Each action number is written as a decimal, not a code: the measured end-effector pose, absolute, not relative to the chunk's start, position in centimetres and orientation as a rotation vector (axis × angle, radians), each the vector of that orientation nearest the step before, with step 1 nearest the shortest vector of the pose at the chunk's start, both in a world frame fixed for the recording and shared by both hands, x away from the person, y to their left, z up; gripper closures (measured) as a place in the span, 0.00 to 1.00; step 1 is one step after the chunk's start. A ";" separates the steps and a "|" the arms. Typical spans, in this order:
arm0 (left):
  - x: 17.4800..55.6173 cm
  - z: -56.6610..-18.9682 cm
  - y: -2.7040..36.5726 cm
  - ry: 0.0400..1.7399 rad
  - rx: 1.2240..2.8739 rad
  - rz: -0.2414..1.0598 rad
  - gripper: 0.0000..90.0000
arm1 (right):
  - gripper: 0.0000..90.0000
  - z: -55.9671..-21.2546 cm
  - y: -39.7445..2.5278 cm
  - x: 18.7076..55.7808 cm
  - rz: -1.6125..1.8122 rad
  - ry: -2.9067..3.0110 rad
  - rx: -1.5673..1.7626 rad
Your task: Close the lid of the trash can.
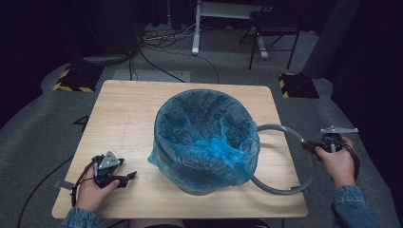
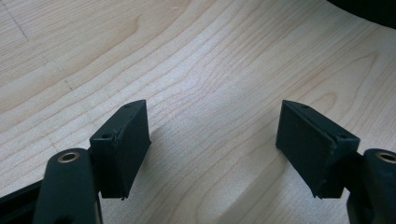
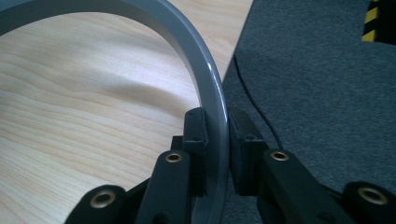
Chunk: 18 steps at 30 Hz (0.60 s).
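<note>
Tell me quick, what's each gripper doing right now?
Left gripper: open, holding nothing, over the table.
Right gripper: closed on the grey ring.

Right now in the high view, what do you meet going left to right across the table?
Left claw → bin with blue liner → grey ring → right claw, shut on the ring.

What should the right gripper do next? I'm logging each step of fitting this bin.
Probably lift the grey plastic ring over the blue-lined bin: the right gripper already clamps it, the ring lies beside the bin, and the left gripper rests open on the wooden table.
</note>
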State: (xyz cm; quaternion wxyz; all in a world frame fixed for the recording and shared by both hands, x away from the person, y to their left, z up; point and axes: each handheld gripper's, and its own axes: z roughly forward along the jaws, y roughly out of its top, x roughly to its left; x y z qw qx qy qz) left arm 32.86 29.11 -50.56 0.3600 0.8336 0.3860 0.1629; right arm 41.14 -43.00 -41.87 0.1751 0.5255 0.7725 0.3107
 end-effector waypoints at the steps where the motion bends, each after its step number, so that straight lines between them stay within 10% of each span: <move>1: 32.9 -50.6 29.1 0.995 2.150 0.420 0.29 | 0.88 -41.4 -43.2 41.1 0.879 2.183 1.488; 18: 32.9 -50.6 29.1 0.997 2.148 0.418 0.29 | 0.88 -34.5 -45.3 40.0 0.883 2.122 1.490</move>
